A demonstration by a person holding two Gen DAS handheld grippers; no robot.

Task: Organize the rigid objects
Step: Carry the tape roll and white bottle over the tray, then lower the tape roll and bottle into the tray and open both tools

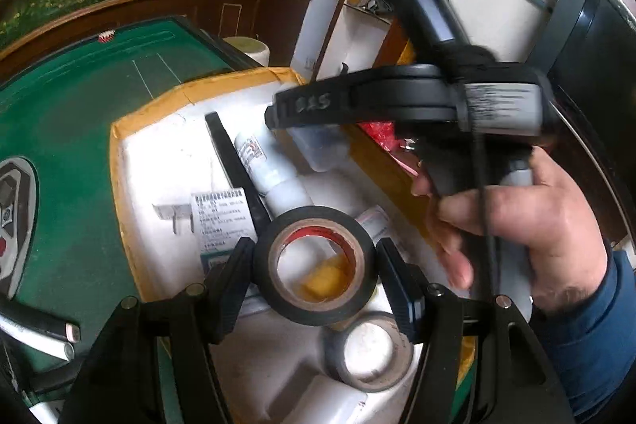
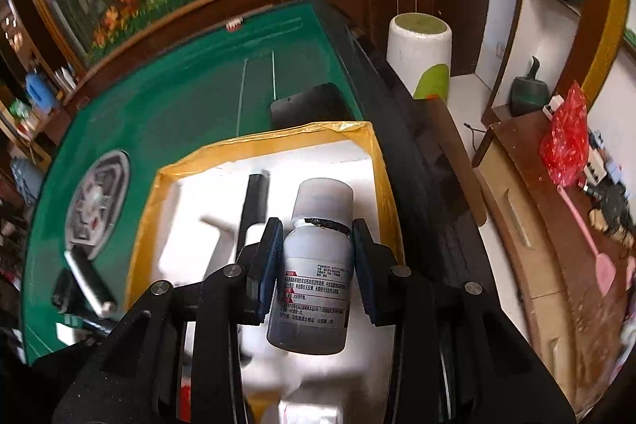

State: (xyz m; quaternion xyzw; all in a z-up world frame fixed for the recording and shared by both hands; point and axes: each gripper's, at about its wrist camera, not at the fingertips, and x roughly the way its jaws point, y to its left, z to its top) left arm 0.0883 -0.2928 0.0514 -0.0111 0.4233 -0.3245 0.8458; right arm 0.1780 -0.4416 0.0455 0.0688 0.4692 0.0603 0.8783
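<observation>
Tape roll (image 1: 316, 267), black with a brown core, sits clamped between the two fingers of the left claw (image 1: 316, 265), its open hole facing the camera and its round faces pointing along the fingers, so it is held across its width. It hangs directly over the white foam box (image 1: 159, 153) with yellow-taped edges, which stands on the green surface (image 1: 71, 130); a second, grey roll (image 1: 367, 350) lies in the box just below and nearer, a white tube (image 1: 270, 173) and a black bar (image 1: 234, 161) lie farther in. The right claw (image 2: 316, 265) is closed on a dark bottle (image 2: 314, 265) with a pale cap, its long axis running away from the camera, cap toward the far wall of the same box (image 2: 187, 161). Both loads are already above the box, so the drop is straight down; the left claw appears to be the lower one, nearer the contents, though which should release first I cannot tell.
</observation>
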